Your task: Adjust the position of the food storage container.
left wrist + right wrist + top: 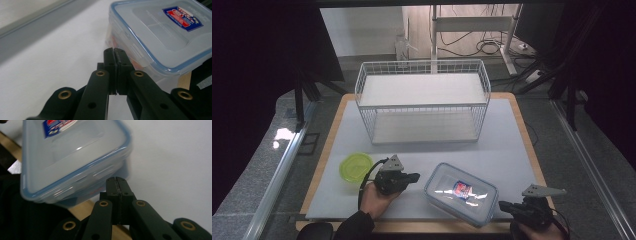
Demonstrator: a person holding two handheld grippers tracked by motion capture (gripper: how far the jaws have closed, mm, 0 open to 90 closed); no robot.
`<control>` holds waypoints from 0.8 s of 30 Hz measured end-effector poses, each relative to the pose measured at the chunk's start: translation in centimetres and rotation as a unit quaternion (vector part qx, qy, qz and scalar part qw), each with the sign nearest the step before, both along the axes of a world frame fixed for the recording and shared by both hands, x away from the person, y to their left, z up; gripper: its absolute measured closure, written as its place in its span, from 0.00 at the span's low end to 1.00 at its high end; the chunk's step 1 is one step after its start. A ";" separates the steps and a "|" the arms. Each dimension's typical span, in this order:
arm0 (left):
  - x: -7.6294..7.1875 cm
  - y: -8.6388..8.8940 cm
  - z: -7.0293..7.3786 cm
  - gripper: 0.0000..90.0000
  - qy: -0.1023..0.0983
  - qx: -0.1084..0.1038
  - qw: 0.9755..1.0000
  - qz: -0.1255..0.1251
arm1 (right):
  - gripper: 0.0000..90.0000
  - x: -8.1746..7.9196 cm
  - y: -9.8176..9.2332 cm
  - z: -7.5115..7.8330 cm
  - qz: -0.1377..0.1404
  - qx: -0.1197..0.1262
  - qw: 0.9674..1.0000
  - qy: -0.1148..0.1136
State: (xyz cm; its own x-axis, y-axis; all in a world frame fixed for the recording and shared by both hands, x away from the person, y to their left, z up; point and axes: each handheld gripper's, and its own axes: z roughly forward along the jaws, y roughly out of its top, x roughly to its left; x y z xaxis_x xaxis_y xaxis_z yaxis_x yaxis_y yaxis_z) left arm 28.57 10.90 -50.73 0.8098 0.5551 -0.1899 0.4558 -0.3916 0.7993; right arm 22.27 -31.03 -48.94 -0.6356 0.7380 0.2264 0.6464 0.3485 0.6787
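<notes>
Box [460, 194] at the table's near edge, long axis between the grippers. Left gripper [414, 177] and right gripper [503, 205] flank its ends, both pinched together, empty. Left sits nearer.

Clear lidded box [72, 160] (slightly blurred), closed tool [117, 180] seemingly just beside it

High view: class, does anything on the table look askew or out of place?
Yes. The clear lidded container sits skewed to the table edge, its near corner past the white mat onto the wooden rim. The wire rack stands square.
</notes>
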 end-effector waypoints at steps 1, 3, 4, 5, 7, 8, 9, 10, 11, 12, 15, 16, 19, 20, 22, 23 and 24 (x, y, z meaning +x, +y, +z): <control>0.0 -0.3 -0.1 0.99 0.003 0.002 1.000 -0.003 | 1.00 -0.1 0.2 0.0 0.005 -0.001 1.000 0.001; 0.0 -0.8 -0.4 0.99 0.004 0.009 1.000 -0.009 | 1.00 -0.3 0.6 0.1 0.010 -0.003 1.000 0.002; 0.0 -1.0 -0.5 0.99 0.005 0.011 1.000 -0.010 | 1.00 -0.3 0.8 0.1 0.013 -0.011 1.000 0.004; 0.0 -1.0 -0.5 0.99 0.005 0.011 1.000 -0.010 | 1.00 -0.3 0.8 0.1 0.013 -0.011 1.000 0.004; 0.1 -1.5 -0.8 0.99 0.009 0.019 1.000 -0.013 | 1.00 0.1 1.1 0.0 0.008 -0.011 1.000 0.006; 0.0 -1.5 -0.9 0.99 0.010 0.024 1.000 -0.007 | 1.00 0.3 1.2 -0.1 0.007 -0.009 1.000 0.006; 0.1 -1.4 -1.0 0.99 0.013 0.026 1.000 -0.005 | 1.00 0.5 1.4 -0.1 0.007 -0.010 1.000 0.006; 0.1 -1.3 -1.0 0.99 0.016 0.027 0.999 -0.003 | 1.00 0.7 1.5 -0.1 0.007 -0.014 1.000 0.004; 0.1 -1.3 -1.1 0.99 0.019 0.030 0.999 0.002 | 1.00 1.0 1.7 0.0 0.008 -0.014 1.000 0.004; 0.1 -1.2 -1.2 1.00 0.018 0.033 0.999 0.005 | 1.00 1.4 1.9 0.0 0.009 -0.012 1.000 0.005; 0.1 -1.0 -1.3 1.00 0.022 0.041 0.999 0.008 | 1.00 2.1 2.3 -0.1 0.008 -0.012 1.000 0.006; 0.0 -0.7 -1.3 1.00 0.022 0.043 0.999 0.015 | 1.00 2.9 2.7 -0.1 0.010 -0.012 1.000 0.007; 0.0 -0.2 -1.3 1.00 0.027 0.042 0.998 0.024 | 1.00 3.7 3.1 0.0 0.011 -0.017 1.000 0.004; 0.0 0.0 -1.2 1.00 0.025 0.045 0.998 0.028 | 1.00 4.2 3.3 0.0 0.013 -0.017 1.000 0.006; -0.1 0.8 -1.2 1.00 0.026 0.050 0.998 0.038 | 1.00 5.5 4.2 -0.2 0.015 -0.014 1.000 0.007; -0.1 0.8 -1.2 1.00 0.026 0.050 0.998 0.038 | 1.00 5.5 4.2 -0.2 0.015 -0.014 1.000 0.007; -0.1 1.4 -1.1 1.00 0.025 0.057 0.997 0.043 | 1.00 6.3 4.8 -0.3 0.020 -0.011 1.000 0.006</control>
State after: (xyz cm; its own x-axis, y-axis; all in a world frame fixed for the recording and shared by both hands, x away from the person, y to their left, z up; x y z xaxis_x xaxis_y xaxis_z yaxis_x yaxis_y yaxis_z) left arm 28.49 12.32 -51.81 0.7489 0.6429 -0.1607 0.5300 -0.4356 0.7276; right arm 28.56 -26.24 -49.20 -0.6619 0.7169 0.2190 0.6399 0.3883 0.6631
